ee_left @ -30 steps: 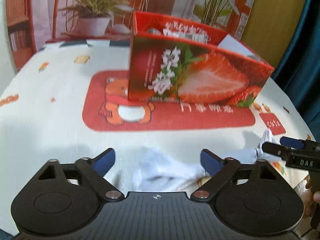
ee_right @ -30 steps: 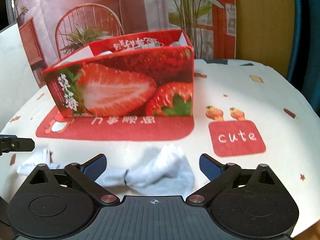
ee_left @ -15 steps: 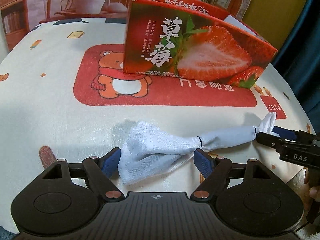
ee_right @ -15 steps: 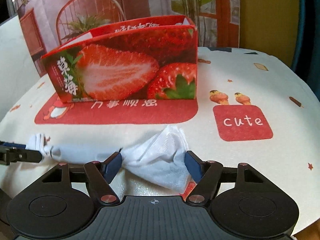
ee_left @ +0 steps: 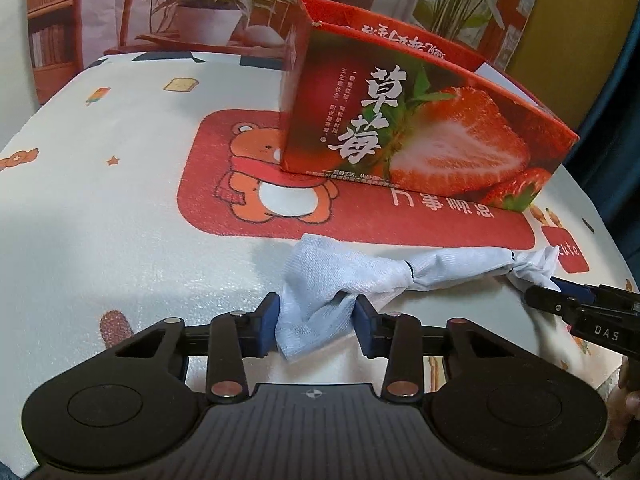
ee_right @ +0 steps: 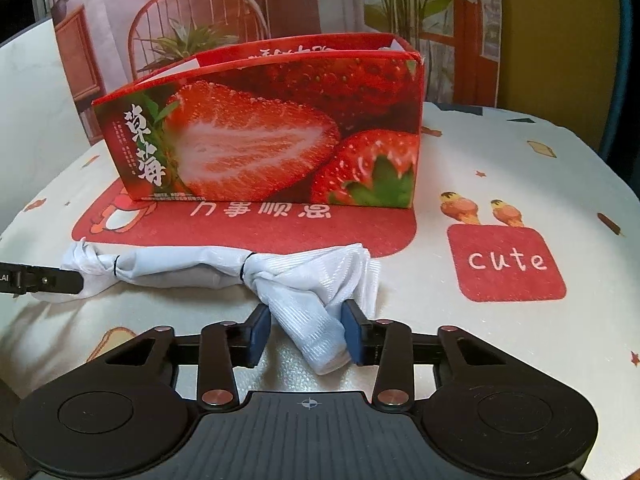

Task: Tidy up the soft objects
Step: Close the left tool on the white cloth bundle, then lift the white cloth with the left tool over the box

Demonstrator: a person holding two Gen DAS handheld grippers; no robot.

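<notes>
A white cloth bundle (ee_left: pixel 452 266), tied off by thin black bands near both ends, lies across the tablecloth in front of the red strawberry box (ee_left: pixel 420 132). My left gripper (ee_left: pixel 316 322) is closing, and its blue pads pinch the bundle's loose left end. In the right wrist view the same bundle (ee_right: pixel 180 264) stretches leftward. My right gripper (ee_right: pixel 306 332) is closing too, with the gathered right end squeezed between its pads. Each gripper shows in the other's view: the right gripper (ee_left: pixel 536 296) at the bundle's far tip, the left gripper (ee_right: pixel 60 278) likewise.
The open-topped strawberry box (ee_right: pixel 260 140) stands on a red bear mat (ee_left: pixel 240 184) just behind the bundle. The round table's edge (ee_right: pixel 624 360) curves close on the right. A potted plant (ee_left: pixel 208 16) and a chair sit behind the table. A hand (ee_left: pixel 630 396) shows at the right edge.
Both grippers went from wide open to pinched on the bundle's two ends. The bundle, slack and crumpled a second ago, now lies drawn out straight between them.
</notes>
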